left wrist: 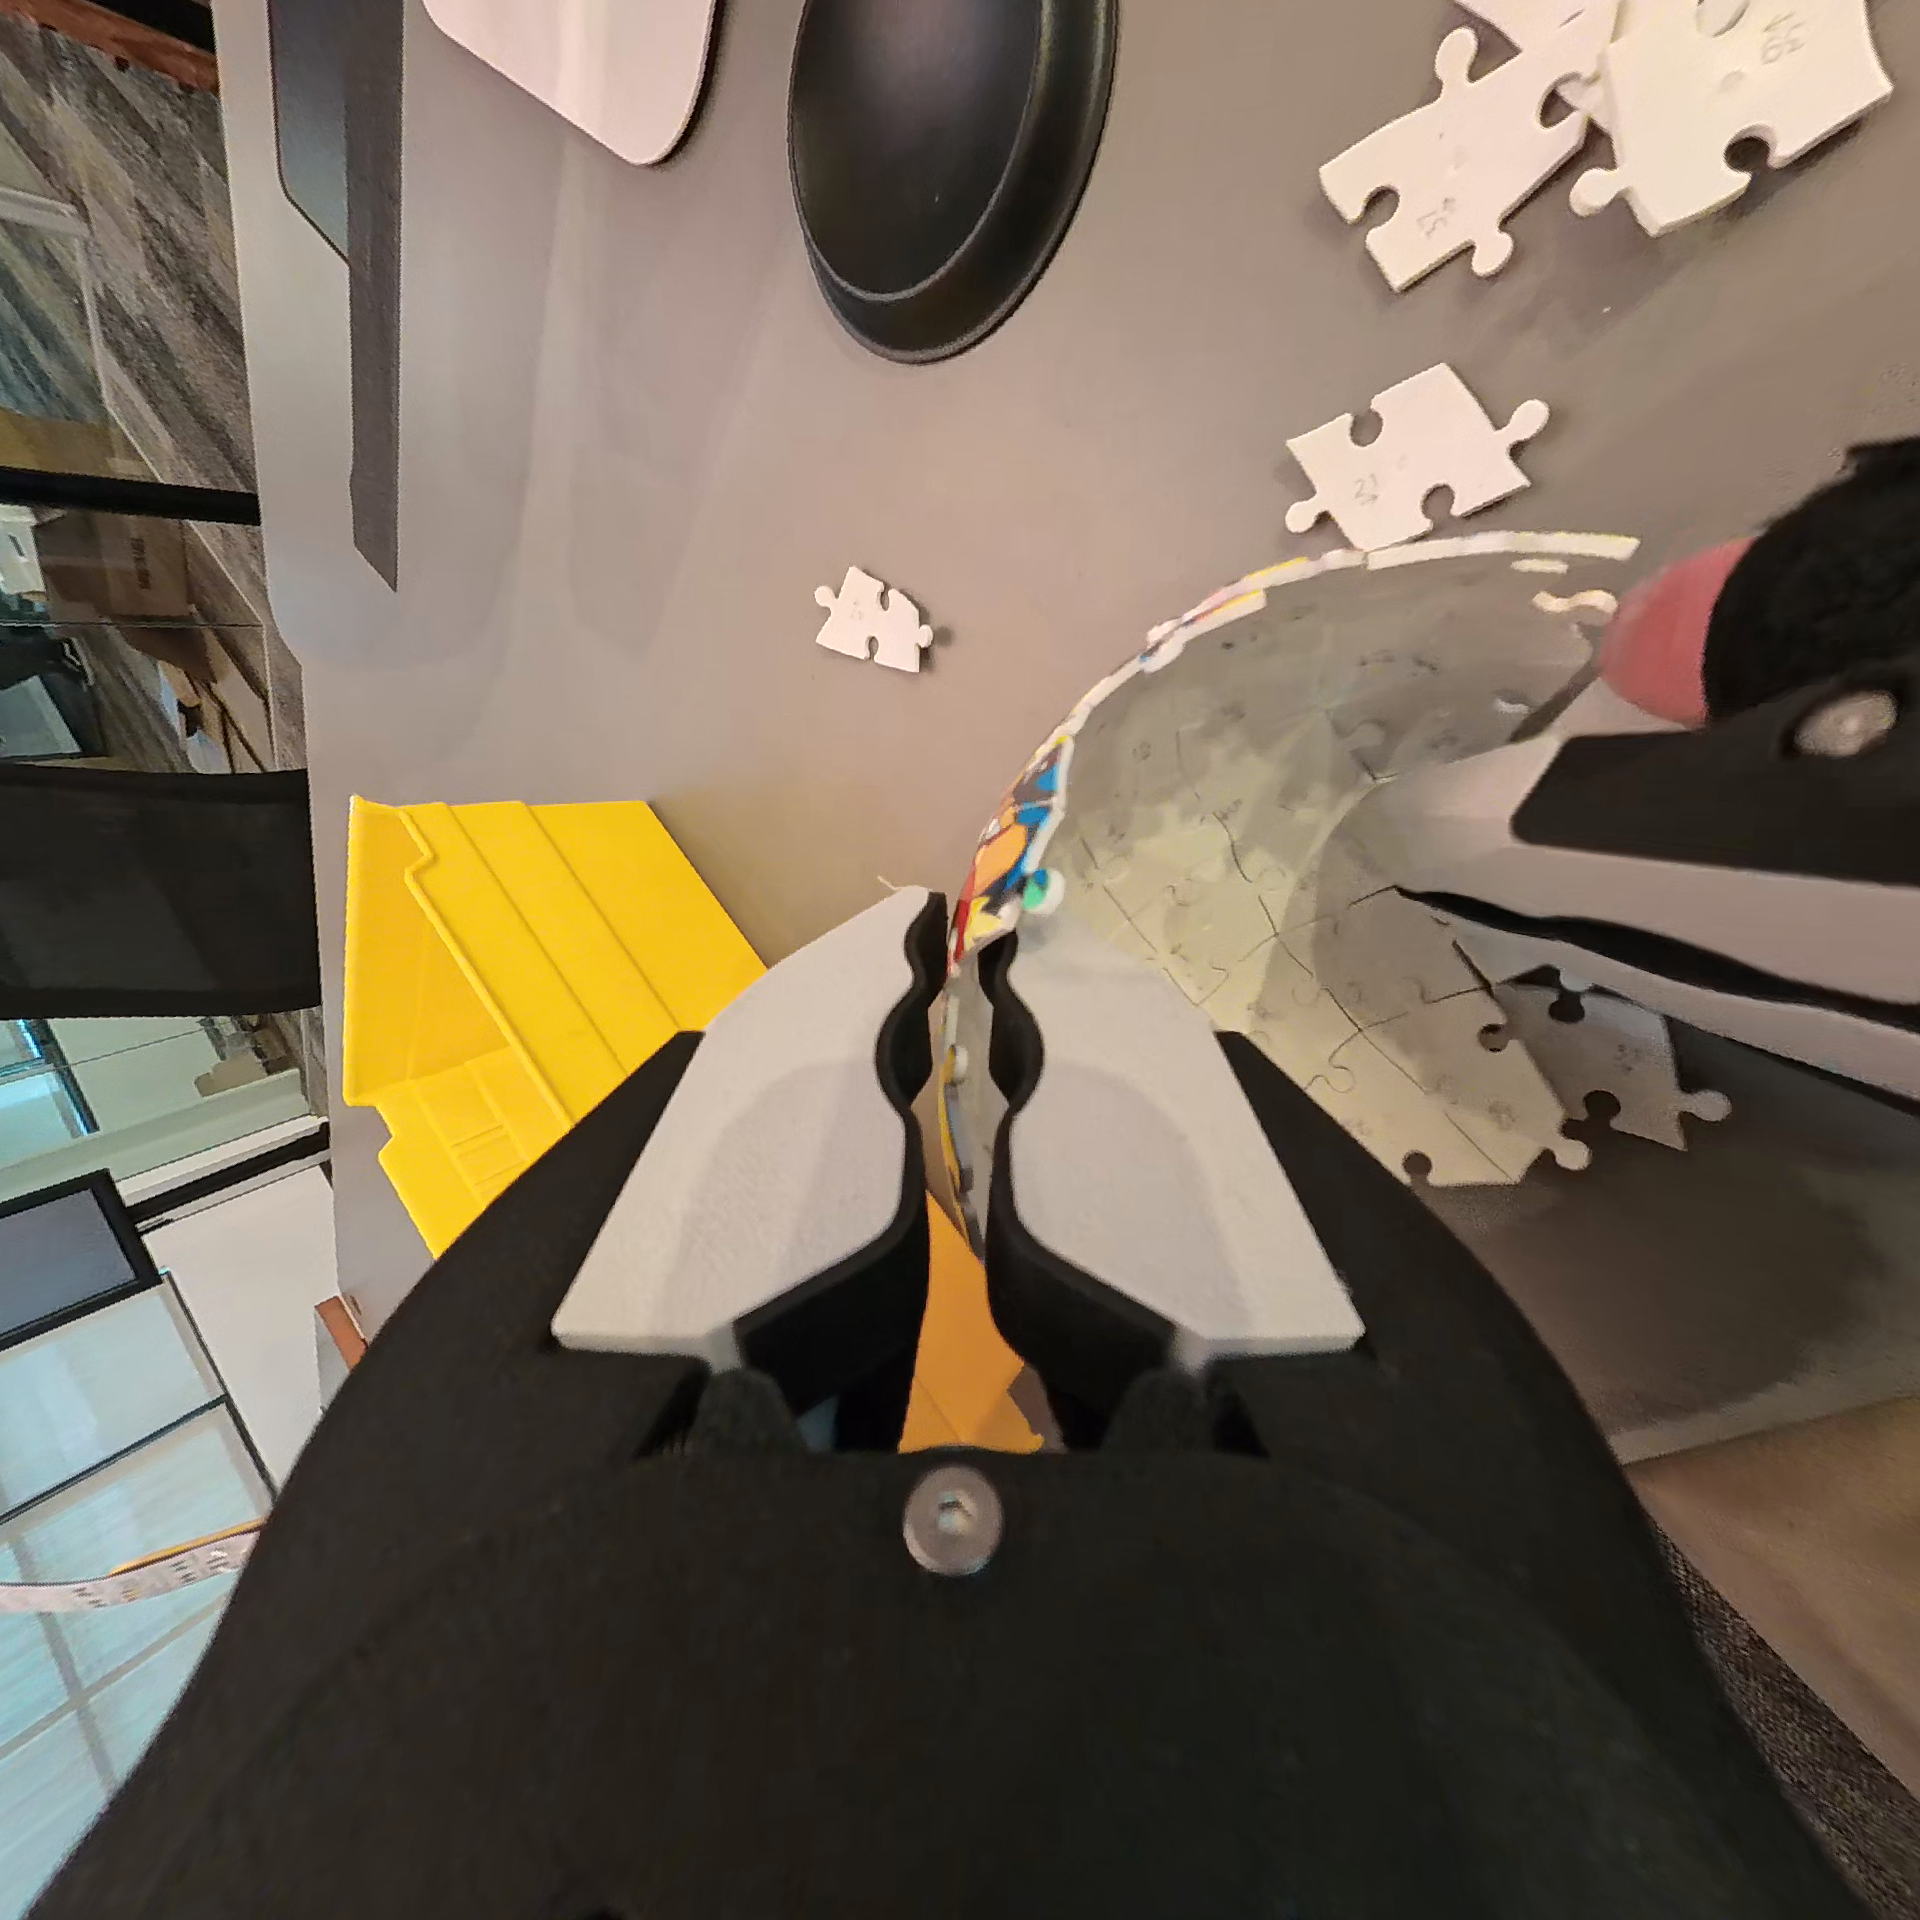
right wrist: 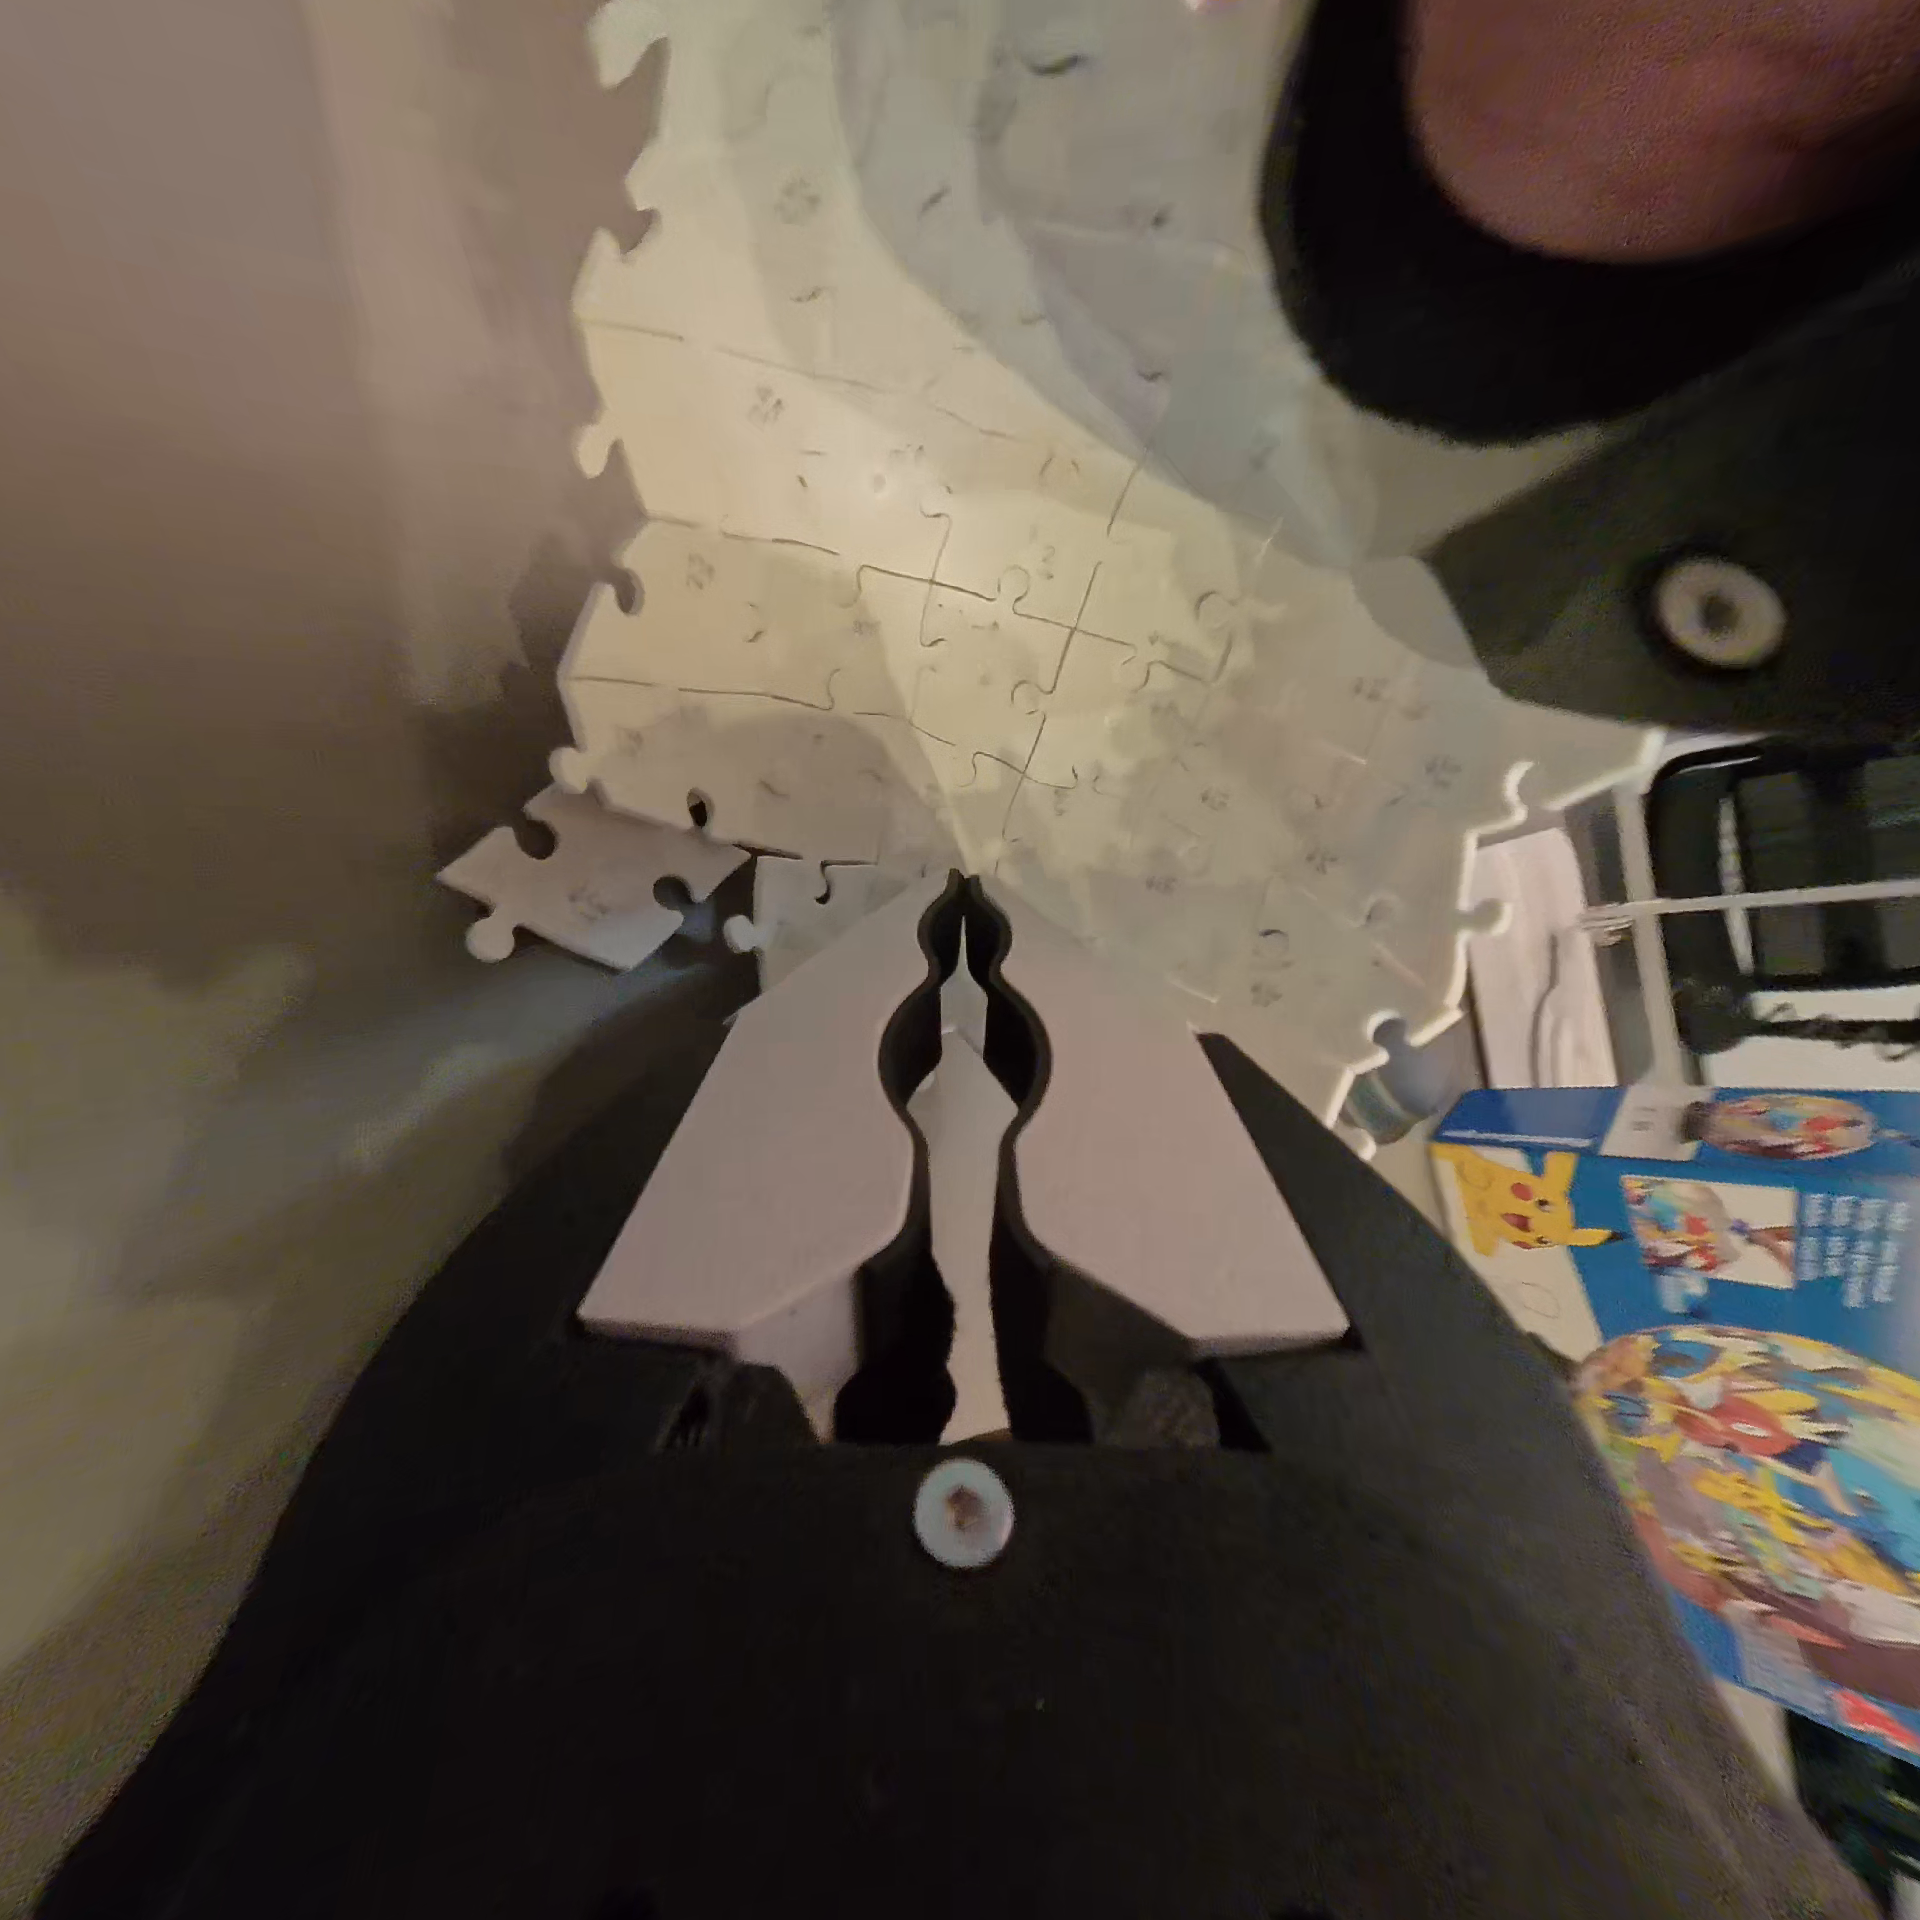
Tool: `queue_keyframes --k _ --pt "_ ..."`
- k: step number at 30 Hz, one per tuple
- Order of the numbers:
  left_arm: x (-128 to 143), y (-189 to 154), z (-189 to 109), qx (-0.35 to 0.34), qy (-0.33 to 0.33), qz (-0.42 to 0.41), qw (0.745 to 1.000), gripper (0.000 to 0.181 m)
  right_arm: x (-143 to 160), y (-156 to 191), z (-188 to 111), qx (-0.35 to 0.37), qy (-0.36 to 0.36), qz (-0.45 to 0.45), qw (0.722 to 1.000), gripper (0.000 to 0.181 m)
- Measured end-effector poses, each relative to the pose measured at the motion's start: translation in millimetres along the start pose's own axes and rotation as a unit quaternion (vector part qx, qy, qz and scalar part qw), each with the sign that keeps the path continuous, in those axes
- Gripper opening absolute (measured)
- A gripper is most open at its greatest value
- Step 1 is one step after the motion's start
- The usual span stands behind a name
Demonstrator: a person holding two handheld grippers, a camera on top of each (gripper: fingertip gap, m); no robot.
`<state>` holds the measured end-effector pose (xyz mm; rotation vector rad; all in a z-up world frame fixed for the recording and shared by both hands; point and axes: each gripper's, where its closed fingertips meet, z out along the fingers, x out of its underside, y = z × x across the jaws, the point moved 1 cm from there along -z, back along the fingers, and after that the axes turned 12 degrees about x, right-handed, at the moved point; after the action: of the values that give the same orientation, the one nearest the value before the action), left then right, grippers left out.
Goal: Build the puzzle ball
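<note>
Curving up off the grey table, the half-built puzzle ball shows its pale numbered inside, its printed outer rim clenched between the fingers of the left tool. The right tool reaches into the shell, pinched on a white puzzle piece against the inner wall. Loose white pieces lie near, a yellow tray and a black bowl farther off.
</note>
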<state>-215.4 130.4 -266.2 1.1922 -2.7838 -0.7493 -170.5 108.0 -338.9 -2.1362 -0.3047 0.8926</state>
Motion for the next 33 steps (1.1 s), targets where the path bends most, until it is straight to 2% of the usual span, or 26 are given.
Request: queue_keyframes --k 7,15,23,33 --pt "-3.6 -2.7 -1.8 -0.005 -0.001 0.007 1.0 0.005 -0.1 1.8 -0.4 0.043 0.001 -0.098 0.994 0.0" --pt "-6.0 -4.3 -1.9 -0.004 -0.003 0.009 1.0 0.005 0.5 3.5 -0.6 0.022 0.031 -0.156 0.987 0.0" --pt "-3.5 -2.6 0.4 0.007 -0.006 -0.001 1.0 0.005 0.8 3.6 0.6 -0.019 0.048 -0.149 0.987 0.0" --pt "3.3 -0.1 3.0 0.019 -0.009 -0.02 1.0 0.006 0.8 2.7 -0.5 0.003 0.032 -0.133 0.991 0.0"
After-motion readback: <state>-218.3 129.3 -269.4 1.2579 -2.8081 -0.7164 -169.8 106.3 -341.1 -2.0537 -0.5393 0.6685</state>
